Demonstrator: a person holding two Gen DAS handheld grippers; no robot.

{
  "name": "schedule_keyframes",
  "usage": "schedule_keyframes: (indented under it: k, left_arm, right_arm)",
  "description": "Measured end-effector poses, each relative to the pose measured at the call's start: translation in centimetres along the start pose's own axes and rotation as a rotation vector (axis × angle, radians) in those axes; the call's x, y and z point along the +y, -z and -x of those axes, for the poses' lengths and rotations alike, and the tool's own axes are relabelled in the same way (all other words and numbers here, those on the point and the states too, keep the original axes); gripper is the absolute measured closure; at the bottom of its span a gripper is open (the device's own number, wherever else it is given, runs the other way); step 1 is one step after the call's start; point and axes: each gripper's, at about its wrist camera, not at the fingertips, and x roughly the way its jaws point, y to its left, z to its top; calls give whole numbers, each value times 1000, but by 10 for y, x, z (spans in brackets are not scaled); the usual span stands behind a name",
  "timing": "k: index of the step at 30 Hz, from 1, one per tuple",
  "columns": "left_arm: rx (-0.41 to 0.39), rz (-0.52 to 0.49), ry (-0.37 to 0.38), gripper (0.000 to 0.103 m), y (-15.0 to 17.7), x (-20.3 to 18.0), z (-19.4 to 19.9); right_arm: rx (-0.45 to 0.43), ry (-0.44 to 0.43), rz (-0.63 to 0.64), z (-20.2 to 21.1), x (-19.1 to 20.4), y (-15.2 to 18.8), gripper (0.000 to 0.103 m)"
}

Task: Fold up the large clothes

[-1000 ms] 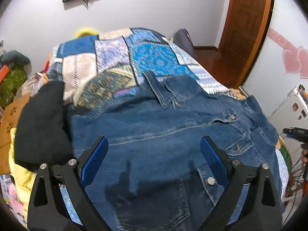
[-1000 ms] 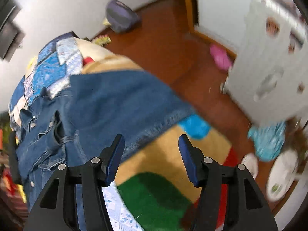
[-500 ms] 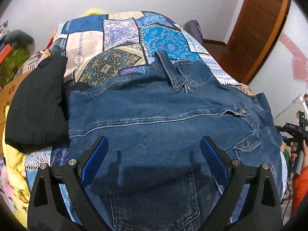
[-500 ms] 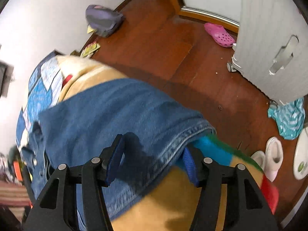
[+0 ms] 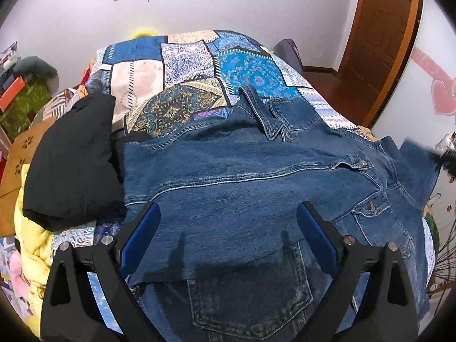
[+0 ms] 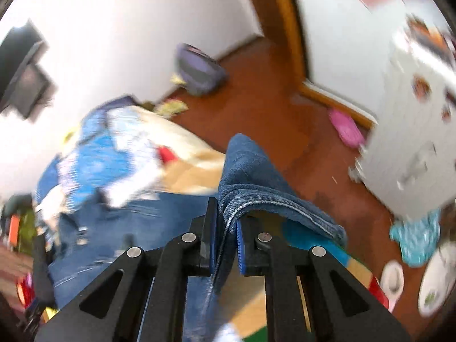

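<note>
We are folding the denim jacket (image 5: 256, 171), which is lying spread across the patchwork bedspread (image 5: 185, 65) with its collar toward the far wall and one sleeve already laid over its body; a pair of jeans (image 5: 250, 293) is lying under its near hem. Our right gripper (image 6: 225, 228) is pinching the cuff end of the sleeve (image 6: 256, 182), its jaws drawn nearly together on a bunched fold of denim, and the cloth is draping over the right-hand pad and hanging beyond it. Our left gripper (image 5: 228, 228) is hovering over the jacket's lower back with its fingers (image 5: 142, 228) standing wide and nothing between them. The main risk lies in that bite: it is catching only a thick hem near the pad tips, so a quick swing across the body could be pulling the stiff, heavy denim out of the pads and dropping the sleeve askew. The right view is blurring badly, so we are only guessing how deep the cloth is sitting in the jaws. A second worry is drag: with the left gripper not pressing anything down, lifting the sleeve may be tugging the whole jacket toward the bed's edge, rucking the fold already made or shifting the jeans beneath. The black garment (image 5: 71, 159) just beside the jacket's left shoulder could also be getting swept if the body slides that way.
</note>
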Motion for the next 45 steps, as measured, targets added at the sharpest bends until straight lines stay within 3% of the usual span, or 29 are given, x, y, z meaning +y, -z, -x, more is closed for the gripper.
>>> schedule_keyframes:
  k: [3, 7, 14, 21, 26, 30, 32, 34, 37, 40, 45]
  left_arm:
    - [-15, -5, 0, 6, 3, 3, 6]
    - [-29, -2, 0, 6, 8, 8, 15]
    - [-42, -3, -17, 6, 19, 21, 28]
    - [-22, 16, -18, 6, 31, 32, 28]
    - [0, 16, -15, 6, 37, 29, 22]
    - [5, 9, -11, 6, 36, 24, 19]
    - [4, 4, -9, 6, 35, 21, 17]
    - [3, 1, -9, 6, 33, 18, 16]
    - [0, -4, -7, 6, 31, 14, 16]
    - [-2, -9, -8, 6, 30, 11, 16]
    - [-3, 0, -4, 6, 28, 8, 15]
  right_arm:
    - [-38, -79, 111, 20, 48, -2, 94]
    - [-26, -182, 245, 25, 110, 12, 94]
    - [135, -246, 425, -18, 174, 80, 94]
    - [373, -202, 538, -65, 187, 138, 92]
    - [469, -192, 560, -61, 181, 149, 92]
    - [404, -206, 599, -31, 177, 142, 87]
    - [362, -207, 583, -19, 173, 133, 78]
    - [306, -206, 544, -7, 164, 121, 60]
    - [220, -177, 447, 1, 146, 100, 42]
    - [195, -130, 340, -5, 124, 83, 40]
    - [263, -130, 97, -44, 81, 68, 40]
